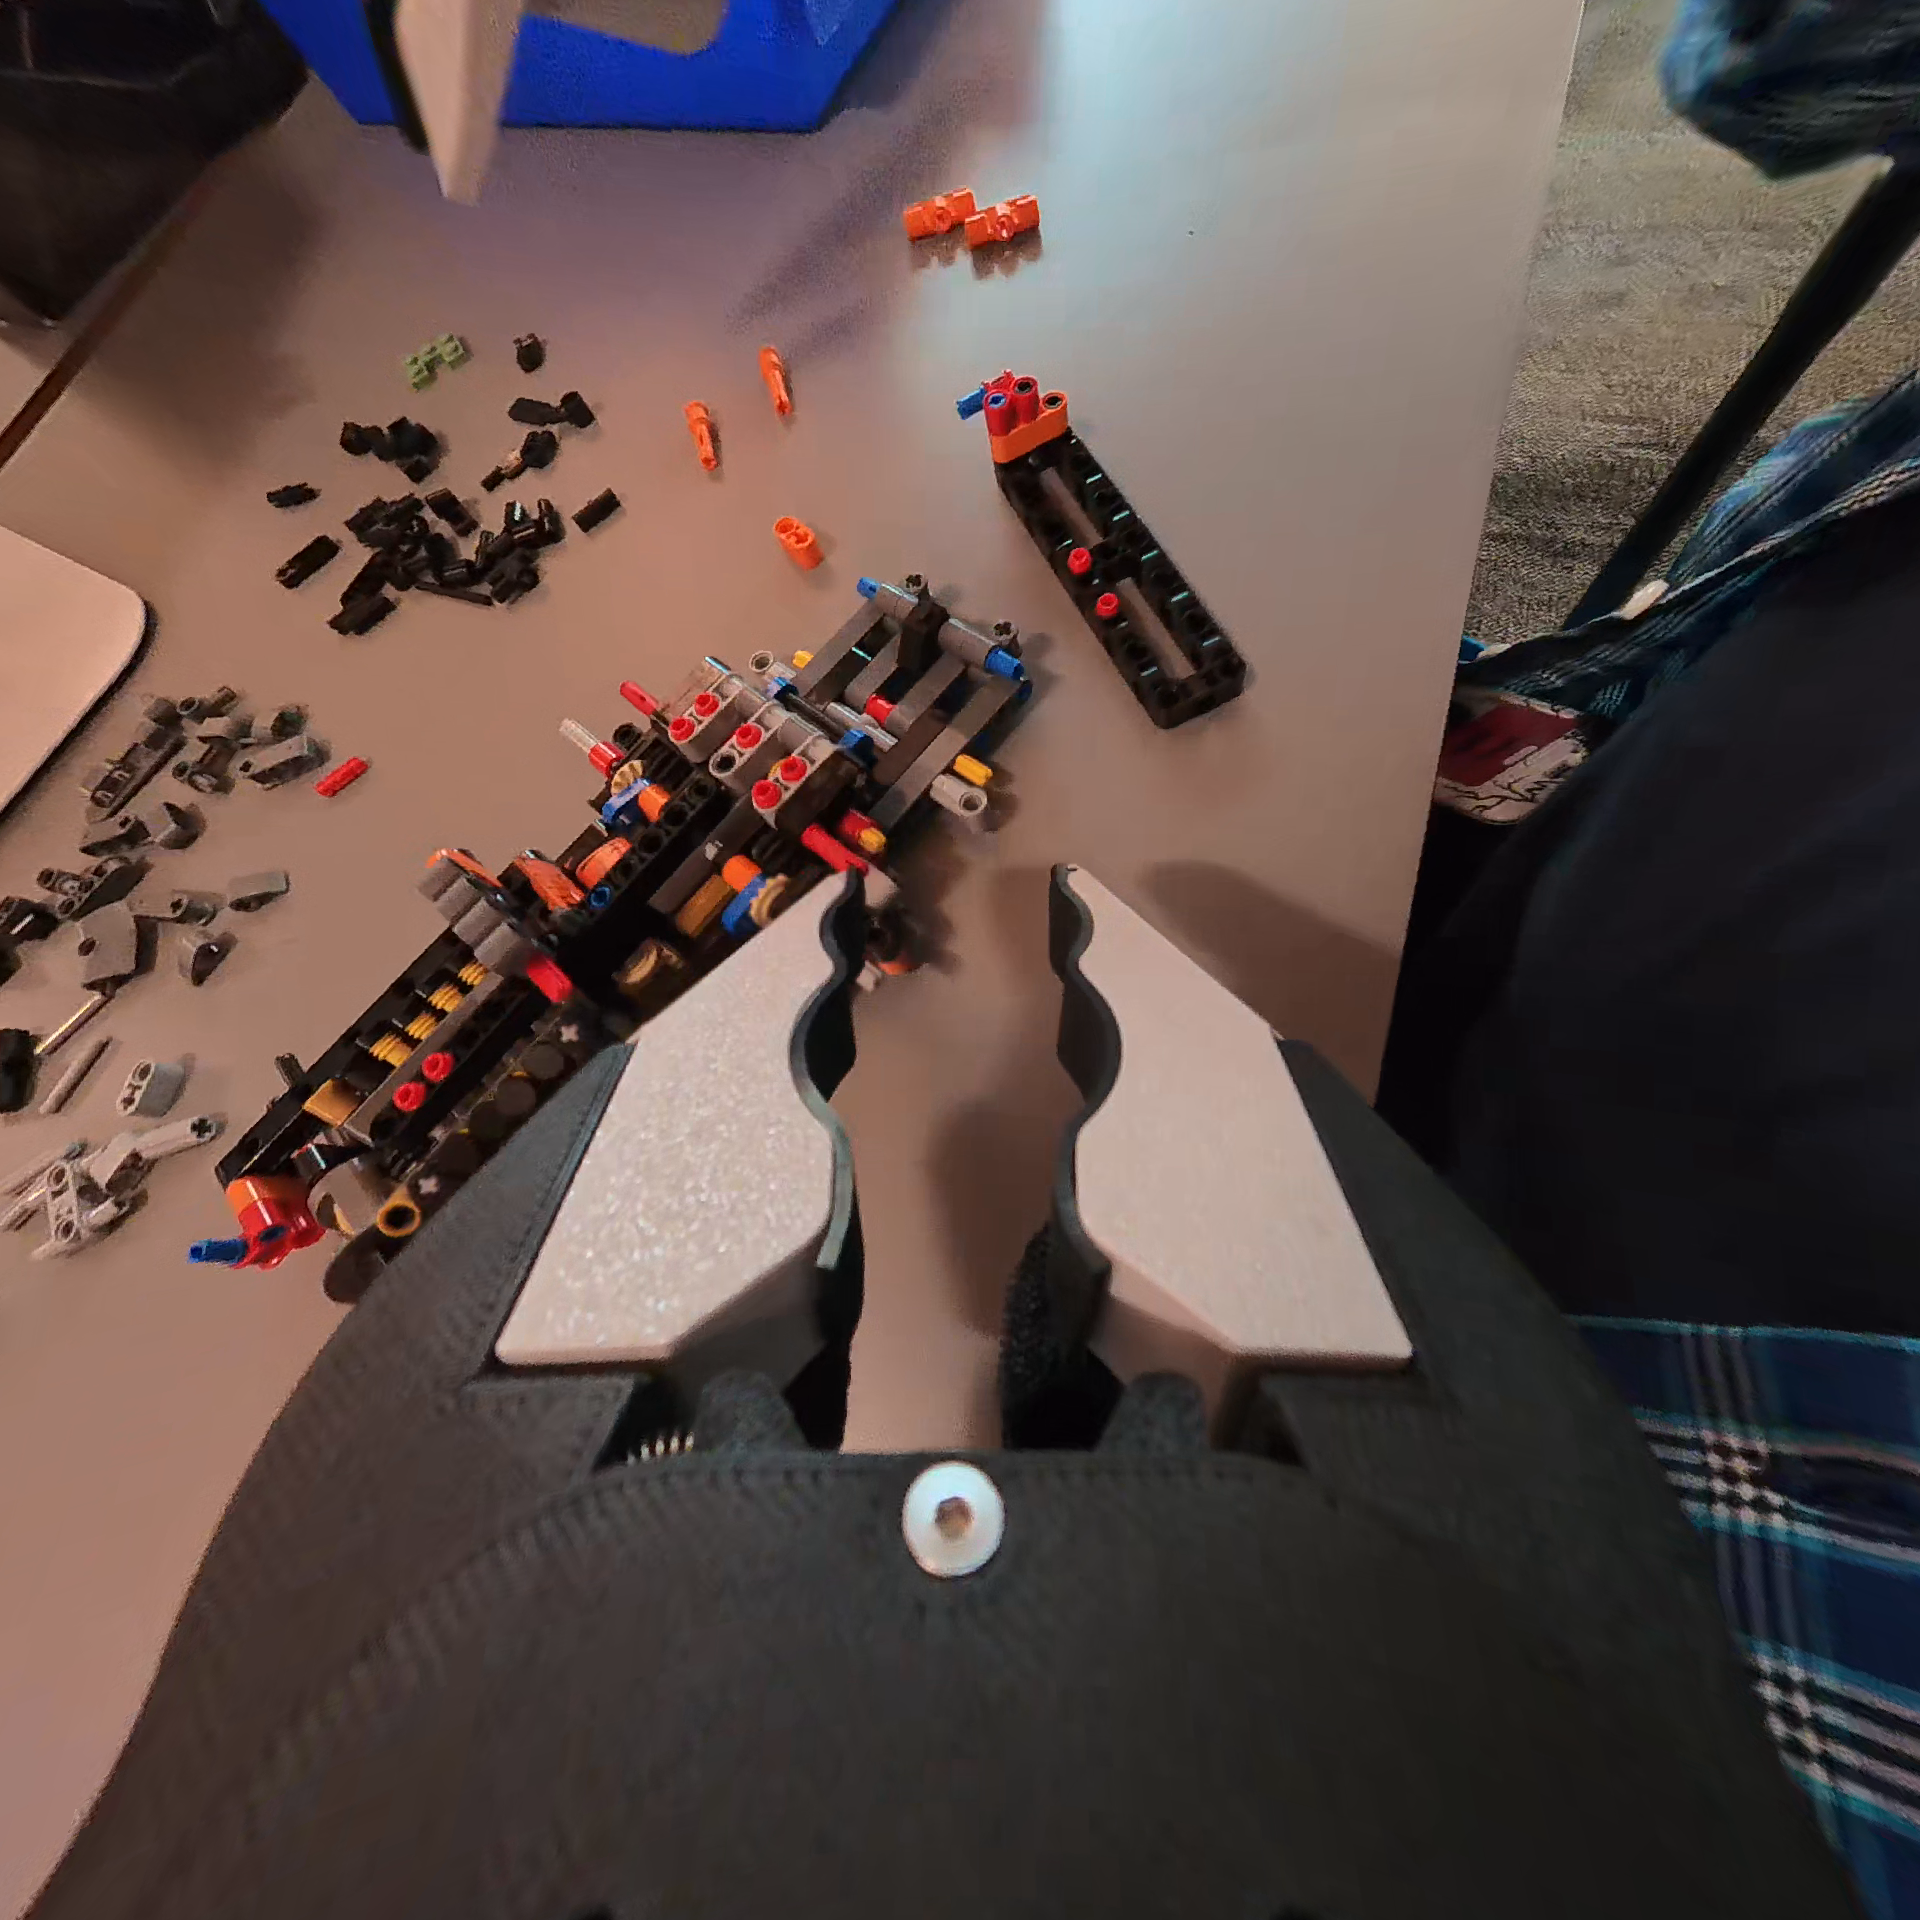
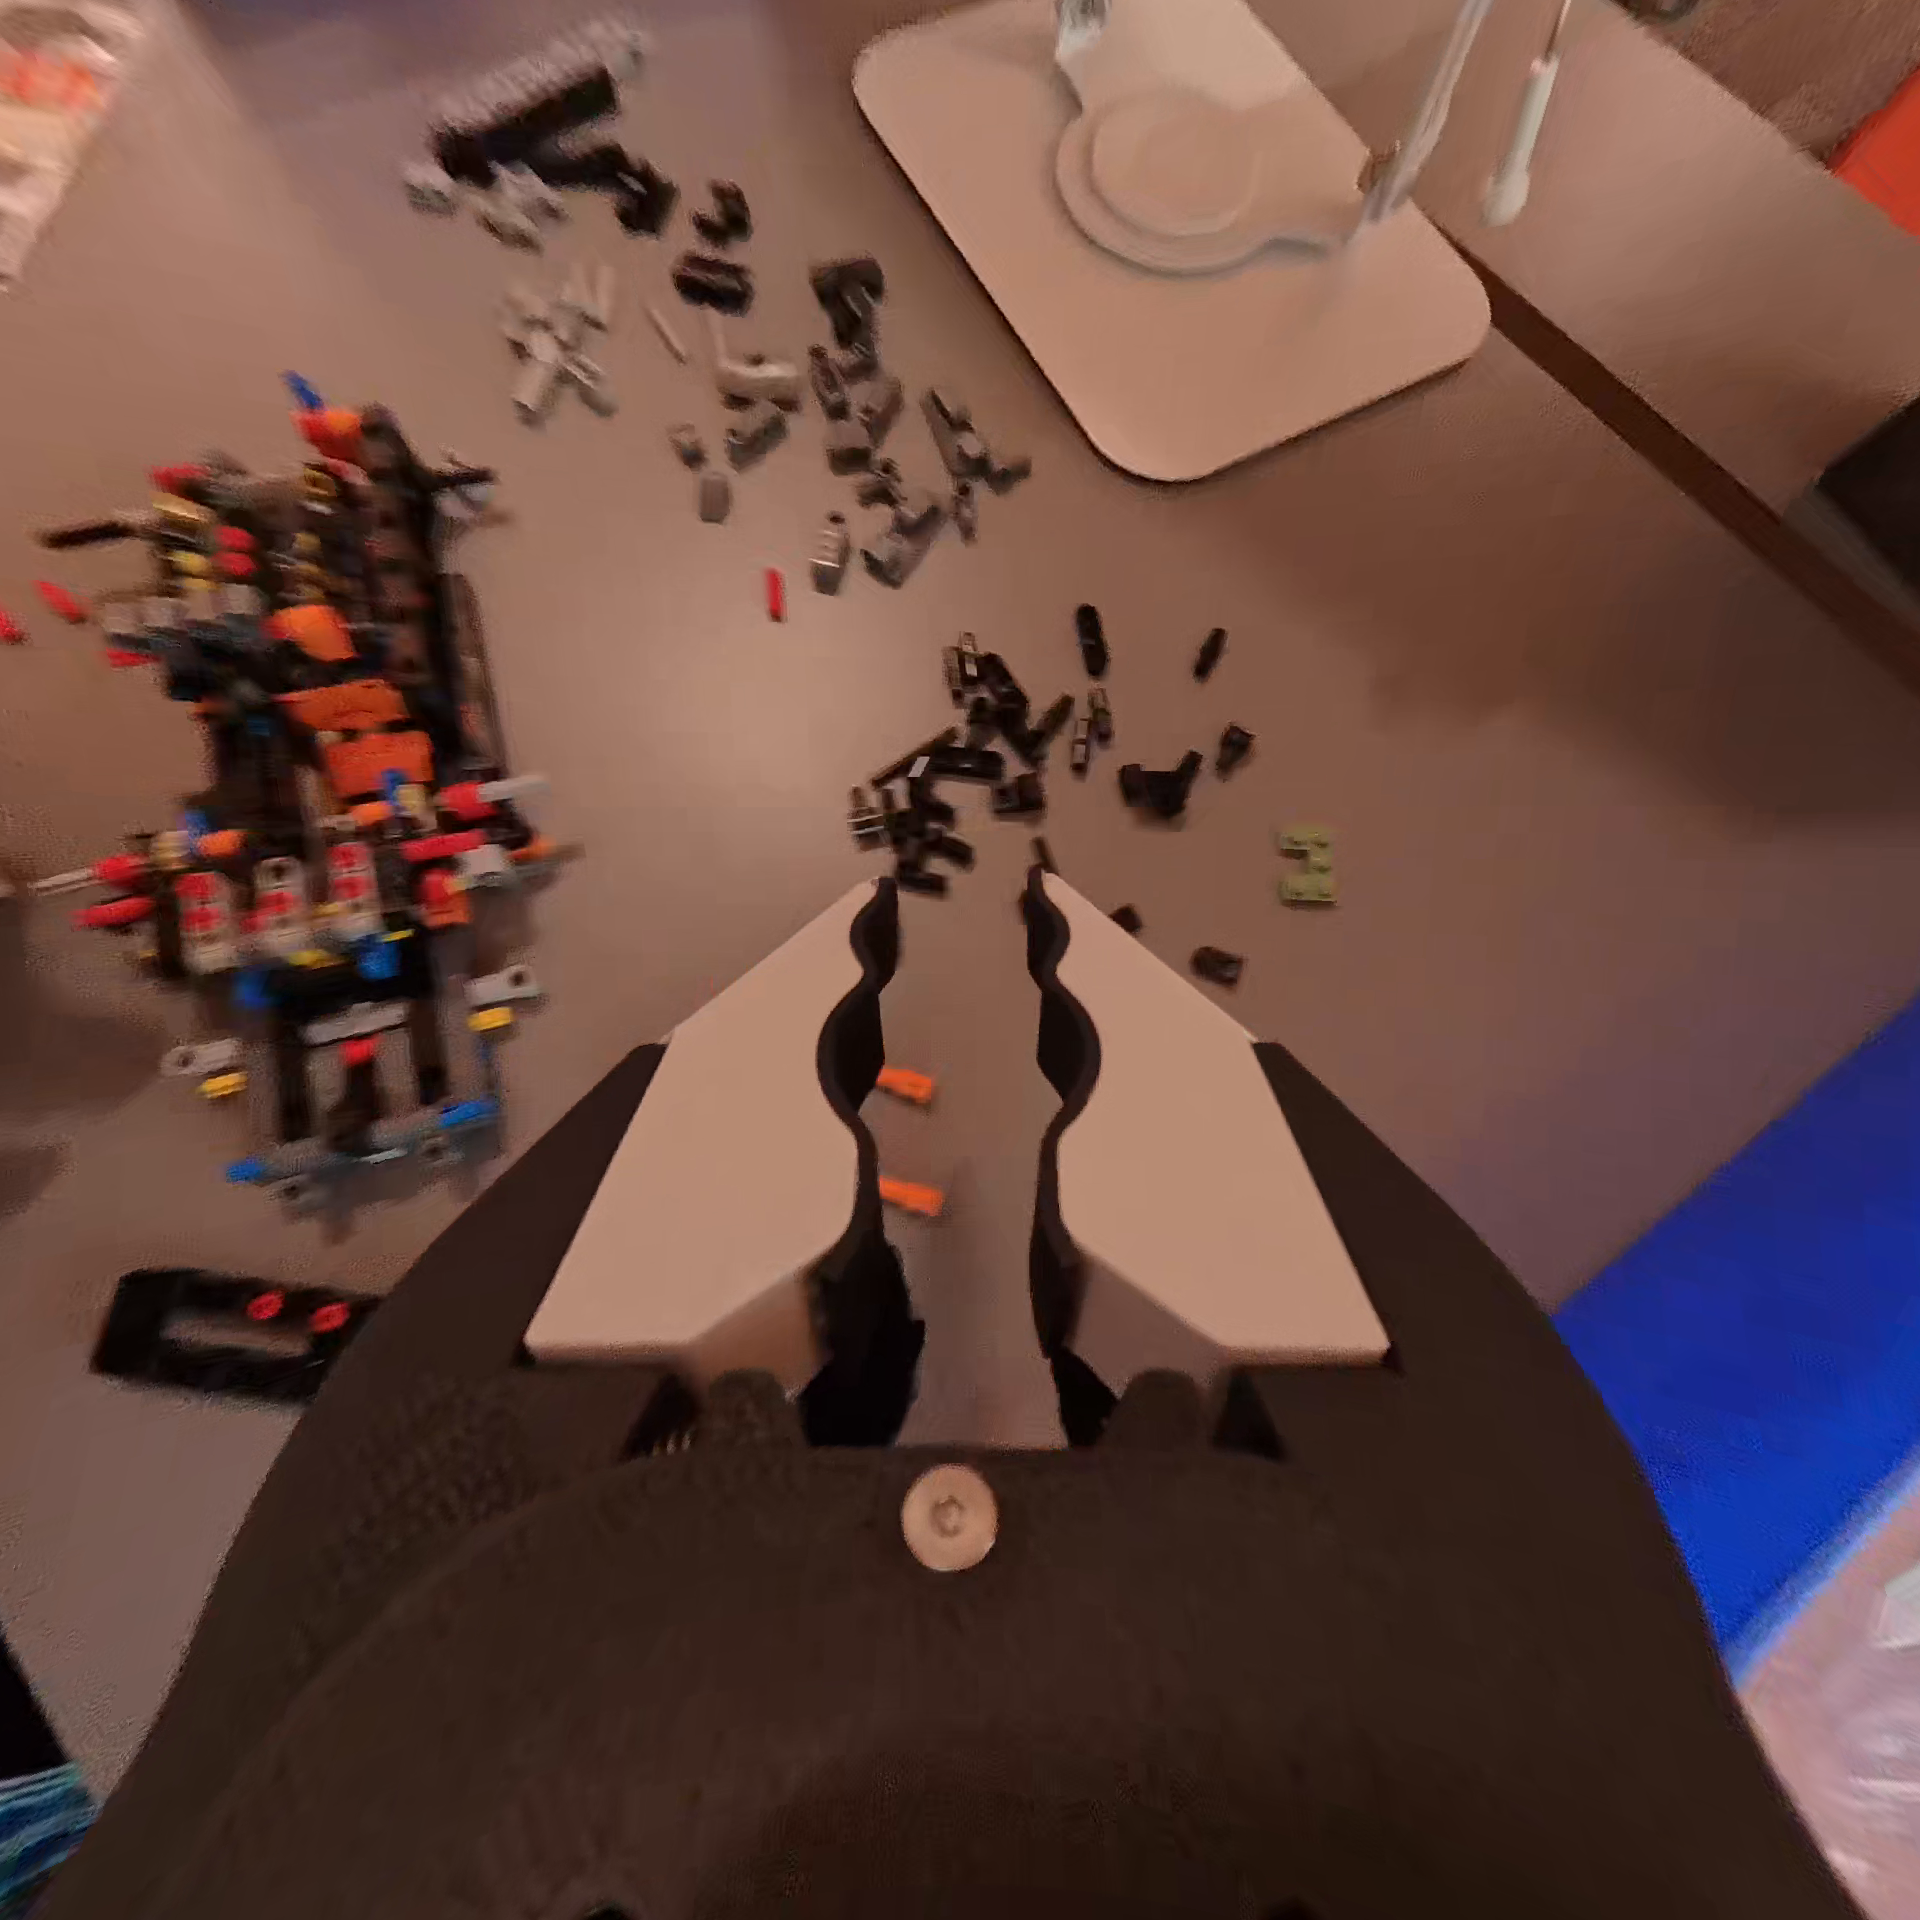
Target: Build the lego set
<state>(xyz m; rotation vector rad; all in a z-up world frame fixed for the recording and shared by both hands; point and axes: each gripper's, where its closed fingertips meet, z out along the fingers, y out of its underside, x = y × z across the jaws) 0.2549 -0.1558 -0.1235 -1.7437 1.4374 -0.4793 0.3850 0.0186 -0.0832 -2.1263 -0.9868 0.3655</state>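
Observation:
The long black, grey, red and orange lego assembly (image 1: 665, 862) lies diagonally on the grey table; it also shows blurred in the right wrist view (image 2: 332, 790). My left gripper (image 1: 956, 894) is open and empty, just right of the assembly's near middle, above bare table. A smaller black frame with an orange and red end (image 1: 1117, 561) lies to the right of the assembly. My right gripper (image 2: 956, 883) is open and empty, hovering just short of a heap of small black pins (image 2: 977, 769). Two orange pins (image 2: 909, 1143) lie on the table below its jaws.
Loose black pins (image 1: 436, 520), grey pieces (image 1: 156, 821), orange connectors (image 1: 971, 216) and a green piece (image 2: 1307, 864) lie scattered. A white stand base (image 2: 1174, 312) sits beyond the pieces. A blue box (image 1: 644, 62) stands at the far side. The table edge (image 1: 1455, 665) and a person's plaid sleeve are at the right. The gap from one gripper's tips to the other's is roughly 25 cm.

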